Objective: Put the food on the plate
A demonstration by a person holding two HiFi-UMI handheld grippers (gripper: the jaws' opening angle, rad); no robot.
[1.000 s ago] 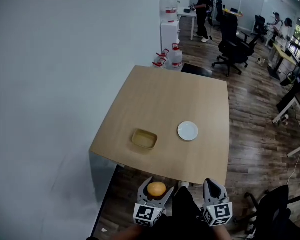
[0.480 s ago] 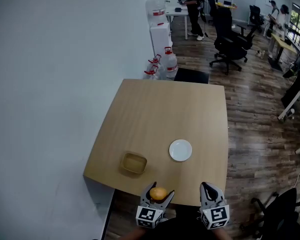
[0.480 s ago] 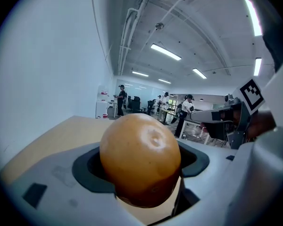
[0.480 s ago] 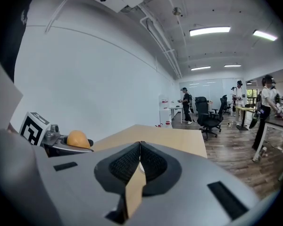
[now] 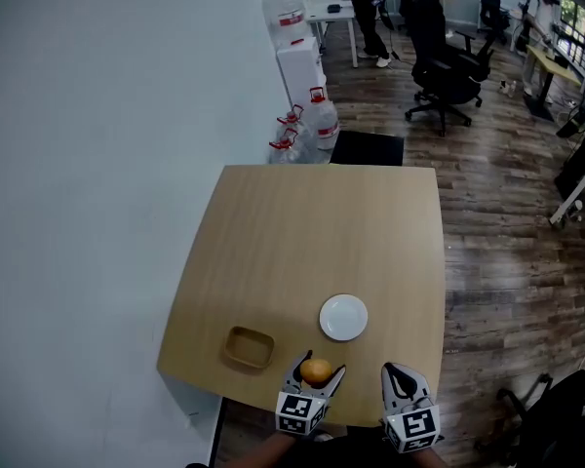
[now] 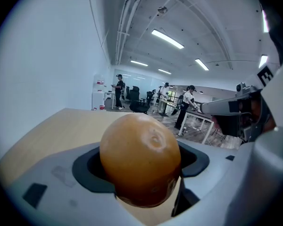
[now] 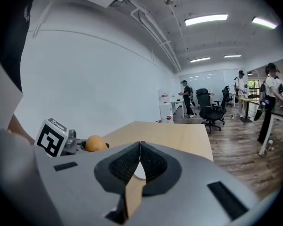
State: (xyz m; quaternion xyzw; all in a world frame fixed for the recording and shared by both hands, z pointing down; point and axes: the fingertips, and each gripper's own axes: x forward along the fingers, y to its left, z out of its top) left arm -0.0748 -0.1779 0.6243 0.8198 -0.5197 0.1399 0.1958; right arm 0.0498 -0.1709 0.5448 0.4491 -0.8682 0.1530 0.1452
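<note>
The round orange food (image 6: 140, 159) is clamped between the jaws of the left claw (image 5: 319, 368), so that one's closed around it. It's held over the worktop (image 5: 312, 232), close to the near edge. The white plate (image 5: 343, 317) is sat just beyond it, not touching. A shallow tan dish (image 5: 249, 347) is parked left of the plate. The right claw (image 7: 140, 147) is pressed fully closed with nothing gripped, held beside the left one.

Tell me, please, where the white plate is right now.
In the head view, the white plate lies on the wooden table near its front edge, right of the brown bowl and just beyond the left hand-held gripper.
</note>
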